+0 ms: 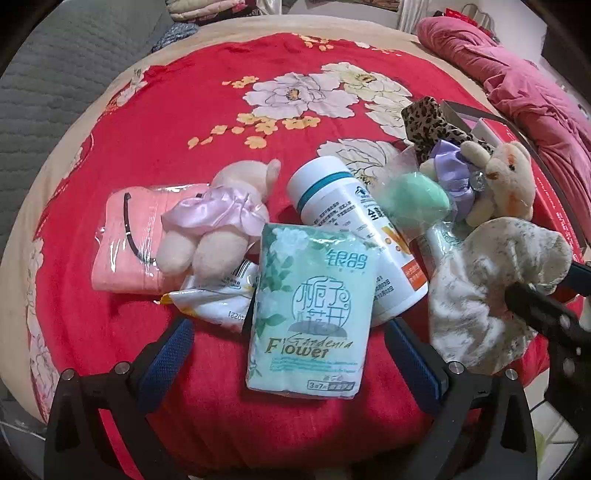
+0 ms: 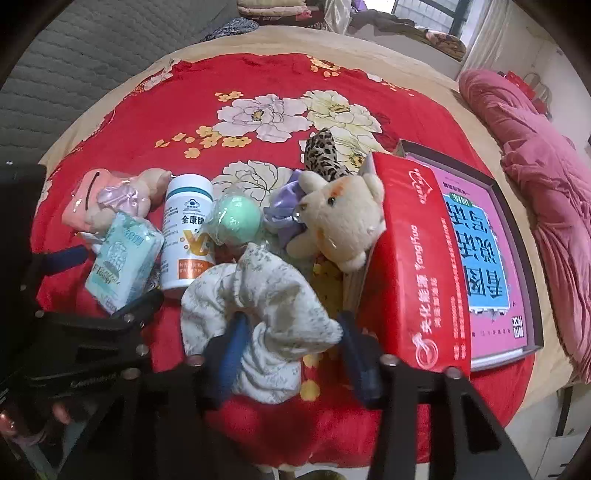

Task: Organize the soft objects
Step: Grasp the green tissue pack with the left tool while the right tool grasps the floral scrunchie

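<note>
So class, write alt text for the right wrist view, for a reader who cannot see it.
A gripper reaches down onto a crumpled pale floral cloth on a red flowered bedspread. Behind the cloth lie a white bottle, a tissue pack, a green ball and a cream teddy bear leaning against a red box.

Place: a home bedroom
Evidence: red floral bedspread [image 1: 207, 122] mid-frame; pink quilt [image 2: 546, 192] bunched at right; folded bedding [image 2: 273, 9] stacked at top
</note>
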A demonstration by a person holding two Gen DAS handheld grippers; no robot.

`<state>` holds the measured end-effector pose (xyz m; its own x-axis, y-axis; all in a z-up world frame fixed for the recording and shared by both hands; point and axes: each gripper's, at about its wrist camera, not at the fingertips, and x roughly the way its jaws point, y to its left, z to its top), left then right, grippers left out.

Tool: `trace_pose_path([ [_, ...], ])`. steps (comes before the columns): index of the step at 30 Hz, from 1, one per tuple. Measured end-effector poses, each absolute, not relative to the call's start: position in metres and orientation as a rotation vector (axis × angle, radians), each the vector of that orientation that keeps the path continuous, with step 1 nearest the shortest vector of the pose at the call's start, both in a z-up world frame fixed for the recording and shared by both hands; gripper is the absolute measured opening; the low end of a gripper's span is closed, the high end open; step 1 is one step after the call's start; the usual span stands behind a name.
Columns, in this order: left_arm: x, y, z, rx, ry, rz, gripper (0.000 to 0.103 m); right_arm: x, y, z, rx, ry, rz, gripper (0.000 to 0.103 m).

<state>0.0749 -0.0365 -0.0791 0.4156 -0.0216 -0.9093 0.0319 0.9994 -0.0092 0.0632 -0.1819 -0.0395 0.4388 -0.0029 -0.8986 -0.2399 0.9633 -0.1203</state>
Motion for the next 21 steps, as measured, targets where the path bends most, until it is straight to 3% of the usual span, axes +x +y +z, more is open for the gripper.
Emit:
trace_pose_path([
  [4, 0.076, -0.033, -0.079, -0.026, 1.147, -0.04, 0.103, 0.068, -0.179, -0.038, -0.247, 1.094, 0.158, 0.026],
  [12, 0.072, -0.035, -0.065, -0.039, 1.102, -0.056, 0.098, 0.07, -0.187, -0.035, -0.197, 1.084, 0.18, 0.022],
  [15, 0.073, -0.039, -0.065, -0.009, 1.095, -0.057, 0.088, 0.07, -0.191, -0.032, -0.177, 1.077, 0.185, 0.021],
  [17, 0.075, -0.044, -0.07, 0.015, 1.121, -0.063, 0.057, 0.07, -0.193, -0.031, -0.167, 1.074, 0.187, 0.022],
  [21, 0.074, -0.042, -0.065, -0.032, 1.124, -0.093, 0.051, 0.069, -0.197, -0.028, -0.151, 1.063, 0.195, 0.021],
])
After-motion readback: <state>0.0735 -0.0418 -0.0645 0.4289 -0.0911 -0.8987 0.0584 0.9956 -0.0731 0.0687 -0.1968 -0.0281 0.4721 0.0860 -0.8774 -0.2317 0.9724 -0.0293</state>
